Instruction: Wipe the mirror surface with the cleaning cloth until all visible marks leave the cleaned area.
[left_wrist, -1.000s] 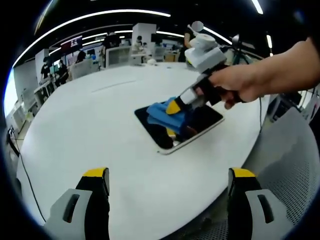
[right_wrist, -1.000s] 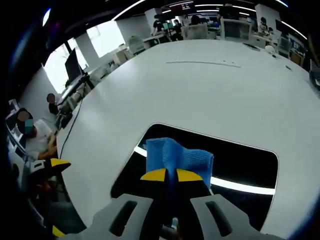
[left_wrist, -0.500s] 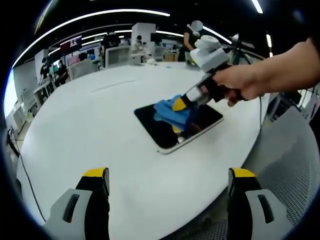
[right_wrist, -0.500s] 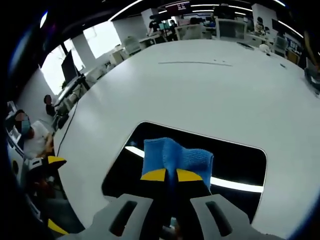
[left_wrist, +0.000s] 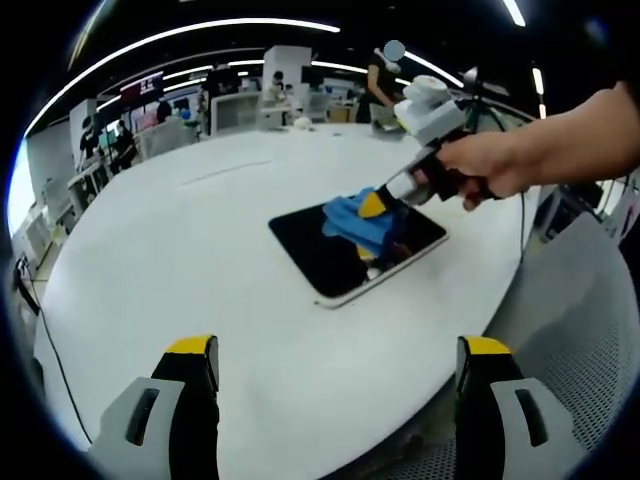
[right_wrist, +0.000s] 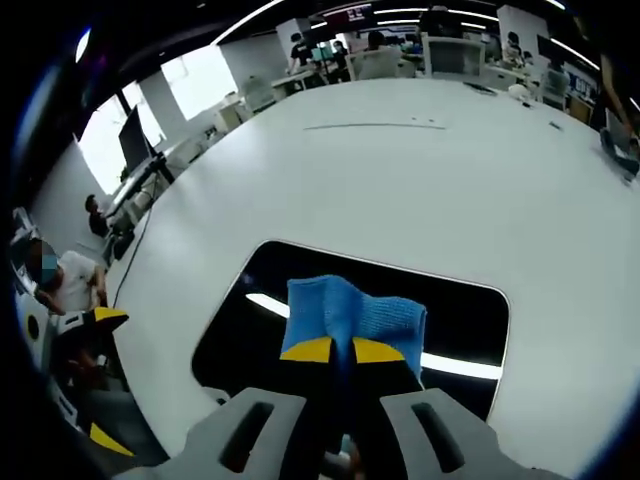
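The right gripper (right_wrist: 335, 350), clamped on the cloth (right_wrist: 352, 312), has swept across the mirror (left_wrist: 355, 247) — wiping continues; the left gripper (left_wrist: 335, 352) idles, wide open and empty.

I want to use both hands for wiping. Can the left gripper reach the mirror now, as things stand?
Probably yes. The left gripper is open over bare table, nothing between it and the mirror. The right gripper with the blue cloth occupies the far part.
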